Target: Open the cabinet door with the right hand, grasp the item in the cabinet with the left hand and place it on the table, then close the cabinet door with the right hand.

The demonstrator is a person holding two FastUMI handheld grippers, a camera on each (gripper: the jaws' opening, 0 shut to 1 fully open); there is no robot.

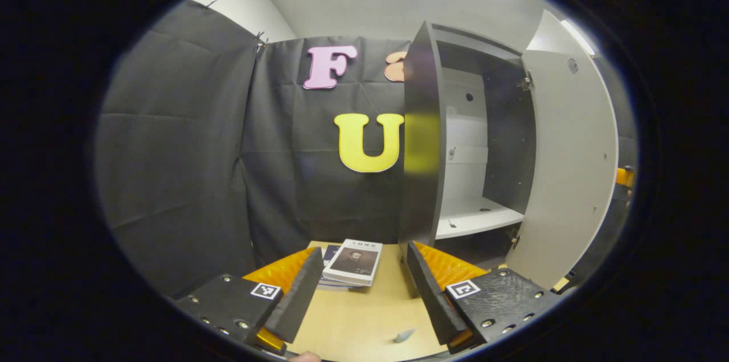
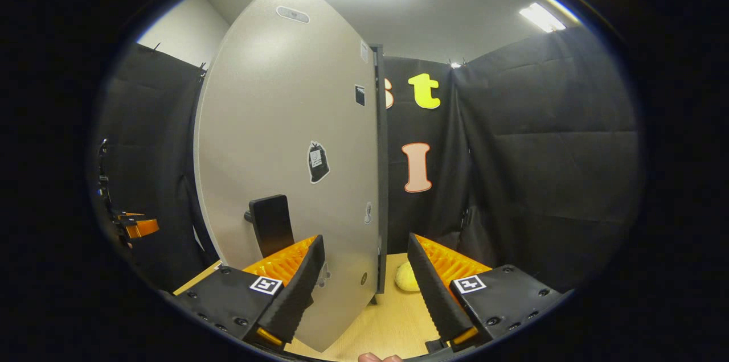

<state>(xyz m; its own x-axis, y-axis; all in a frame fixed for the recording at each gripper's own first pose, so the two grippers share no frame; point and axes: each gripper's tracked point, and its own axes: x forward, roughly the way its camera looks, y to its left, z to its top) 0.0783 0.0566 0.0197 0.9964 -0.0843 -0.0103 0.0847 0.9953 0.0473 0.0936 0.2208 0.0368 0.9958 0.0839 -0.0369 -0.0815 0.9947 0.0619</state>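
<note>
Pale wooden table [image 1: 364, 322] spreads beneath both tools, with black cloth hanging as the booth's wall behind it. Nearest in the left gripper view, the left gripper [image 1: 361, 293] hovers over the tabletop with its fingers spread wide and nothing between them. A small pale scrap [image 1: 404, 335] lies on the wood near the right-hand finger. Just past the fingertips, a book [image 1: 354, 261] with a portrait cover lies flat on the table on top of a darker book [image 1: 330, 271]. Farther back stands the cabinet [image 1: 455, 140], its dark side panel edge-on and its grey door [image 1: 569, 163] swung out to the right; the white shelf [image 1: 475, 217] inside is bare apart from small fittings.

Nearest in the right gripper view, the right gripper [image 2: 364, 288] is likewise spread and holds nothing, with the door's free edge [image 2: 379, 180] standing upright beyond the gap. A dark handle [image 2: 272, 224] juts from the door face above the left-hand finger, and stickers dot the panel. Past the door's foot, a small yellow lump [image 2: 406, 278] rests on the table.
</note>
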